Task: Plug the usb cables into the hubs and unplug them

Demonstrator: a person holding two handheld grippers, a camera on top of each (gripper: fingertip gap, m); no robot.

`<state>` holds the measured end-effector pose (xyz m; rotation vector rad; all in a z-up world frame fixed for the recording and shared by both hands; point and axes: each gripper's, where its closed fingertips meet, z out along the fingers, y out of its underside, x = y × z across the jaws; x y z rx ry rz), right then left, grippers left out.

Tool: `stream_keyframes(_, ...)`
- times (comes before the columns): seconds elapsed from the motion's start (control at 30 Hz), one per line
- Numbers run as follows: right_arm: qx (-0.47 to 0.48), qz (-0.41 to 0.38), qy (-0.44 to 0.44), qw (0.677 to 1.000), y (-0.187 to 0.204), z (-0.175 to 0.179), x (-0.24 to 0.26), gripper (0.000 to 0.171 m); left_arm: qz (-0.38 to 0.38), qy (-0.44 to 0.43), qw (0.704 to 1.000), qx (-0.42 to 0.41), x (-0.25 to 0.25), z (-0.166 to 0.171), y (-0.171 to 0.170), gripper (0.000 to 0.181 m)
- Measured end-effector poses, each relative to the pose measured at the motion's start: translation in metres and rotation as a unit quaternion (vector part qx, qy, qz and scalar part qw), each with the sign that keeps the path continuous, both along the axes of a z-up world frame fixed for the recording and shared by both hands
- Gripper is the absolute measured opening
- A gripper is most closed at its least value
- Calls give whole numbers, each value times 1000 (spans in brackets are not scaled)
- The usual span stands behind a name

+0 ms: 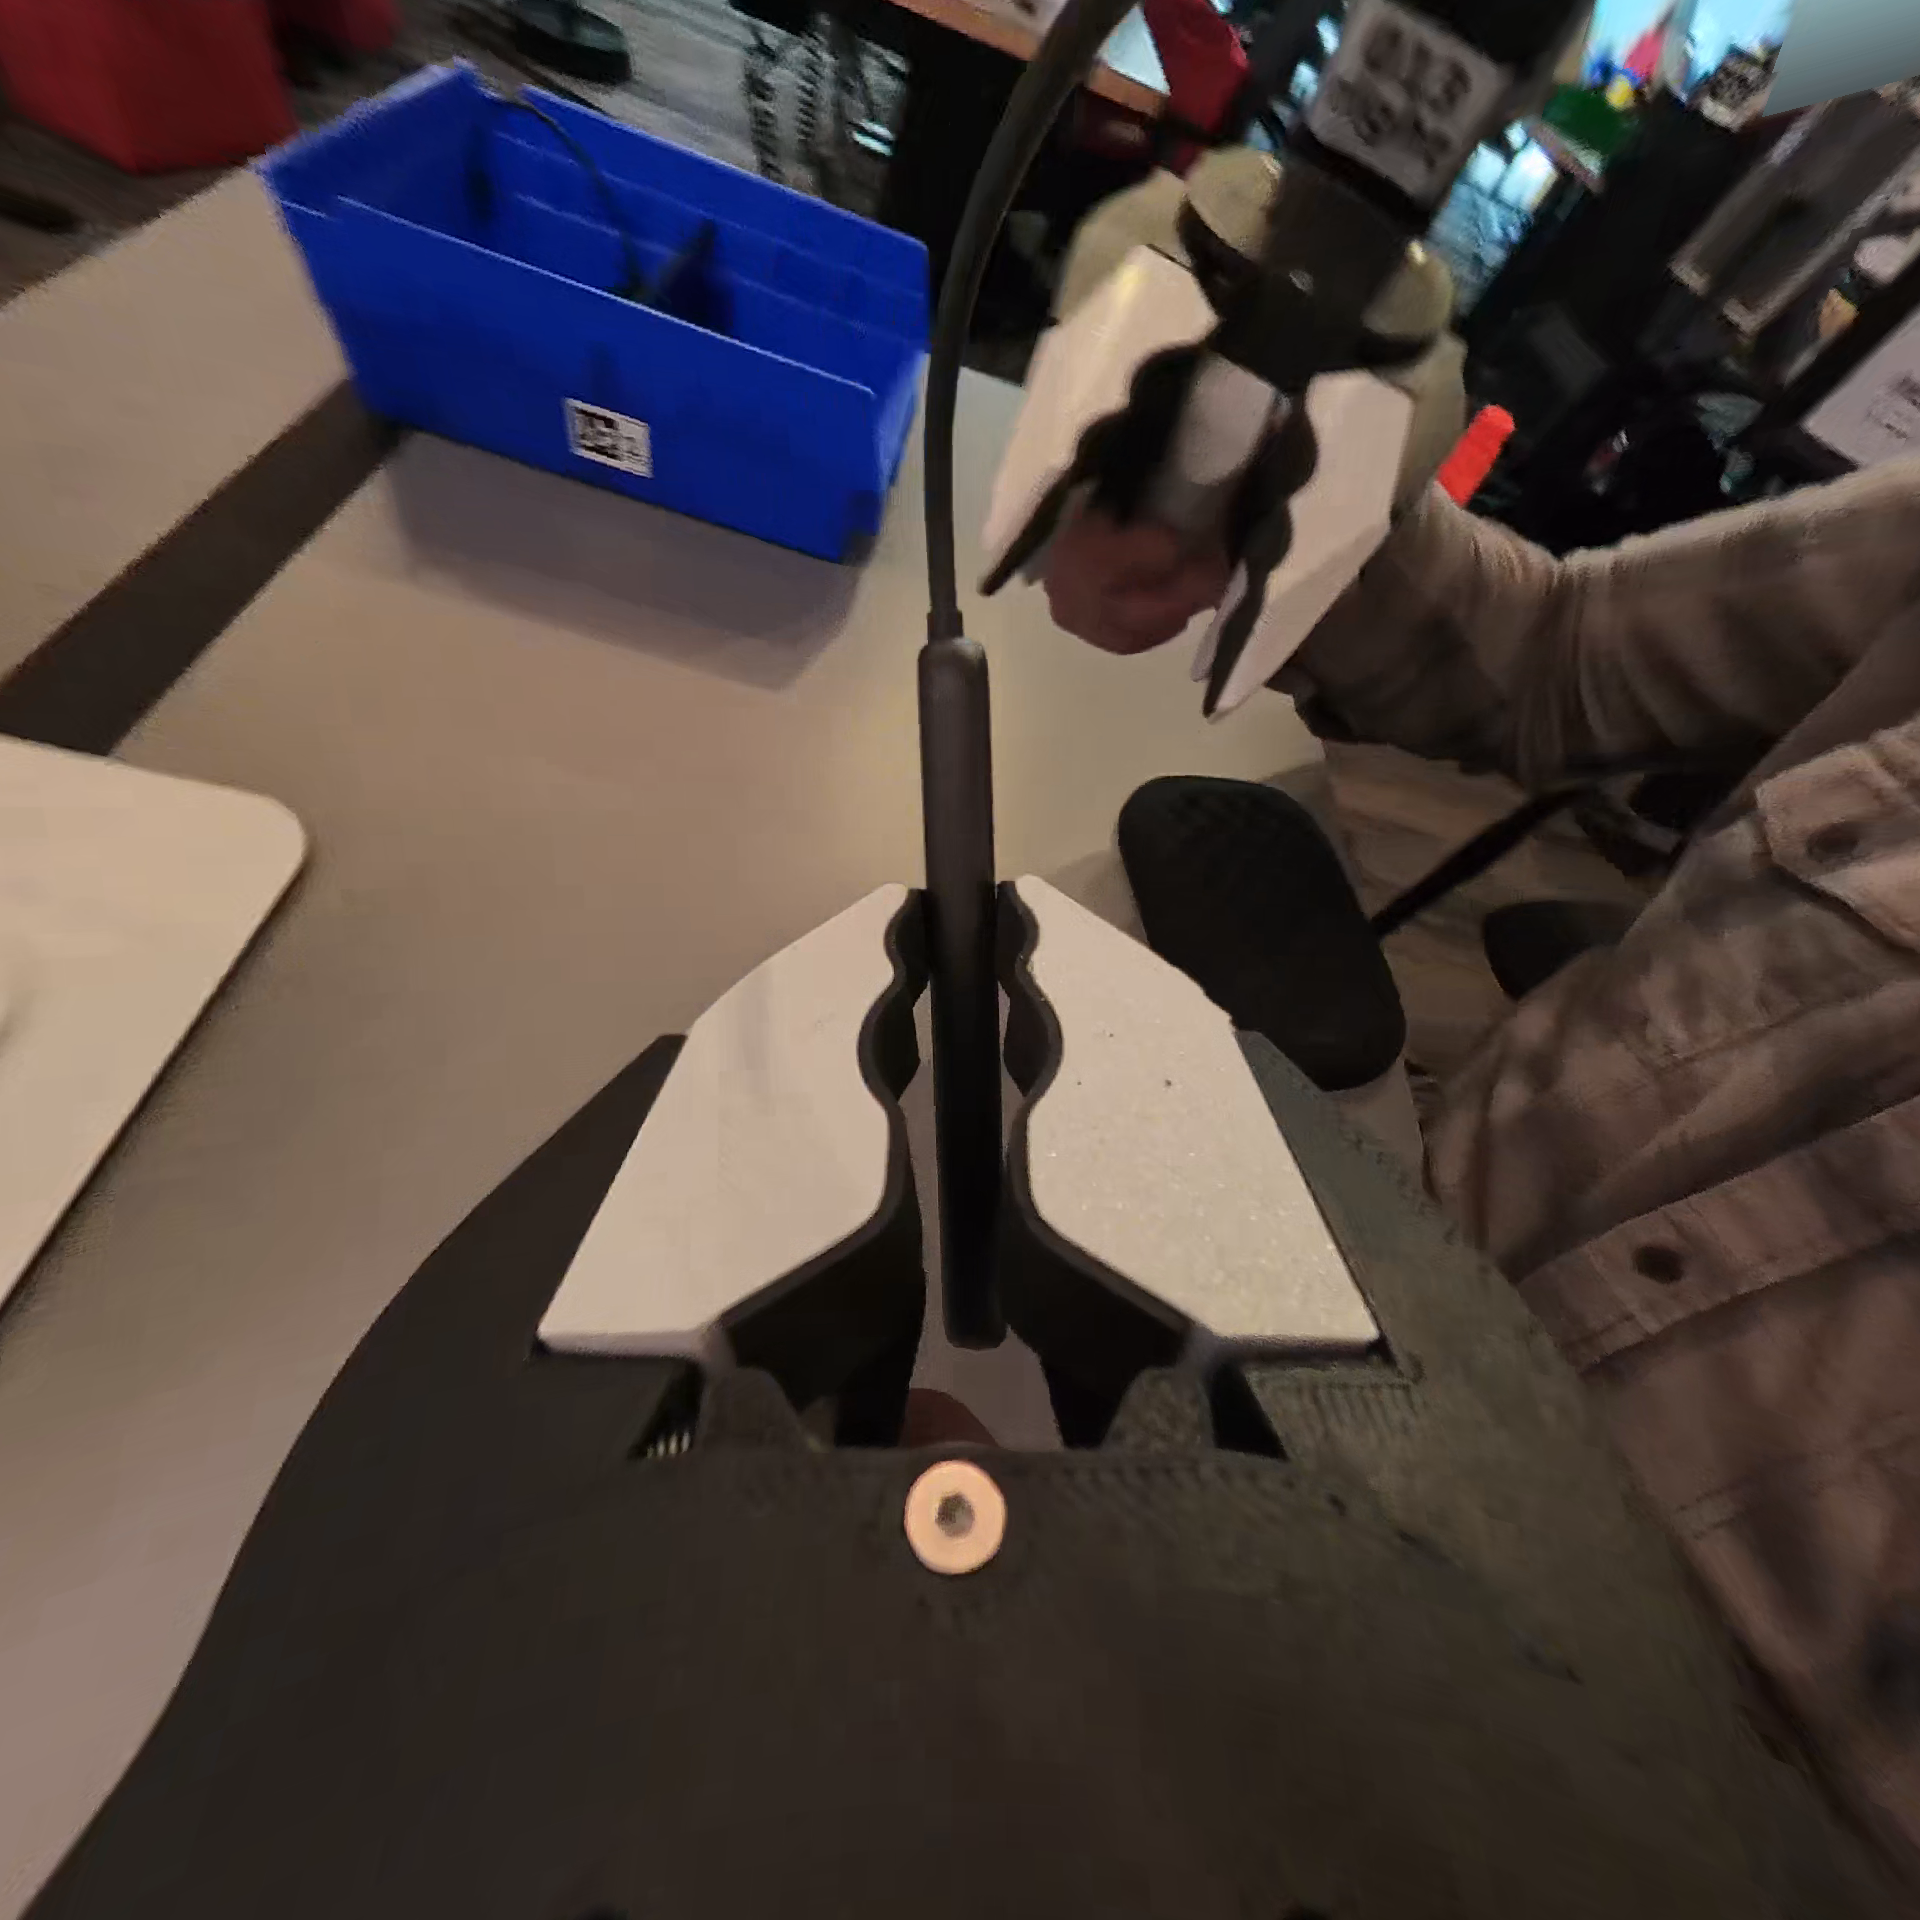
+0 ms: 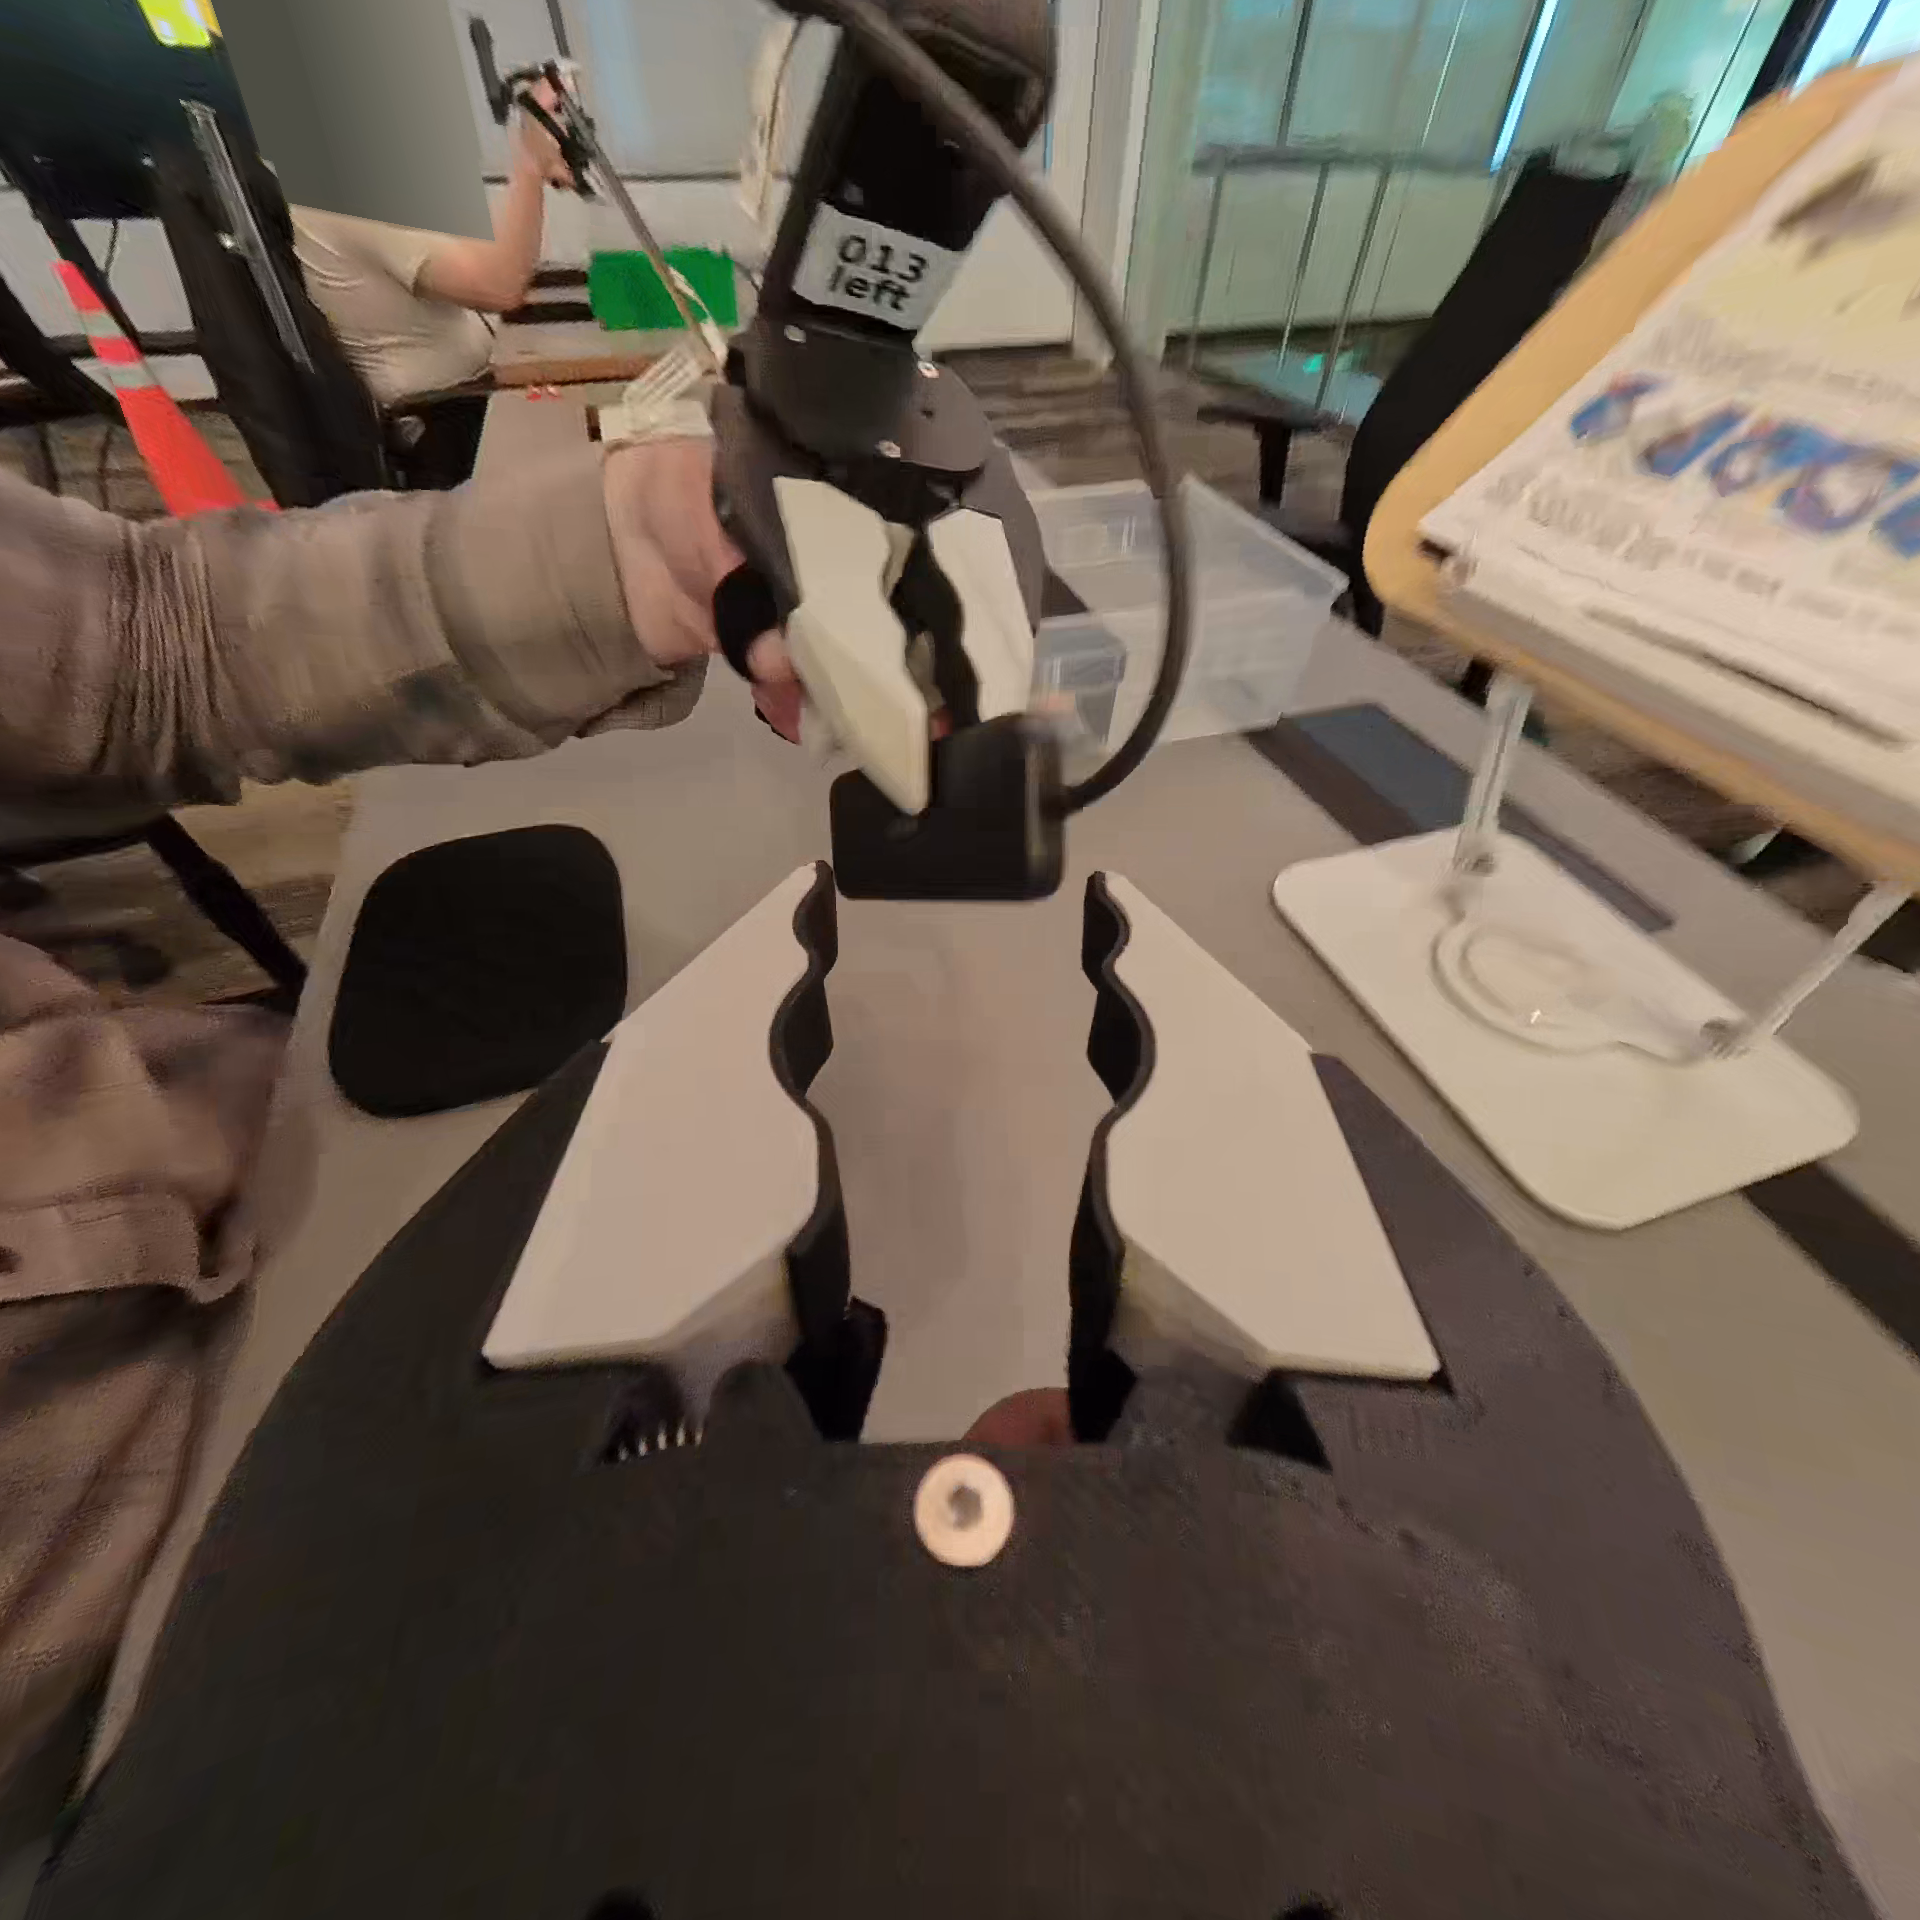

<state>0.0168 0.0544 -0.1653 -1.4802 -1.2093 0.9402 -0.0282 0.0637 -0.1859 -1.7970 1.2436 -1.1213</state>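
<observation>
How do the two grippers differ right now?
The left gripper is shut on a flat black hub, while the right gripper is open and holds nothing. A black cable curves up from the hub in the left gripper; nothing hangs from the right gripper. Both have white fingers with wavy black inner edges, and both are held in the air above the grey table.
</observation>
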Motion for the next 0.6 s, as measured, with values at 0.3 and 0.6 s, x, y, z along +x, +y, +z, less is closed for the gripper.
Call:
stream_keyframes(0.3,-89,56,-21,994,-6,-32,3,11,-99,71,992,23,47,-29,-20,13)
stream_keyframes(0.6,-52,-4,165,985,13,29,32,10,19,-49,998,27,24,12,11,64)
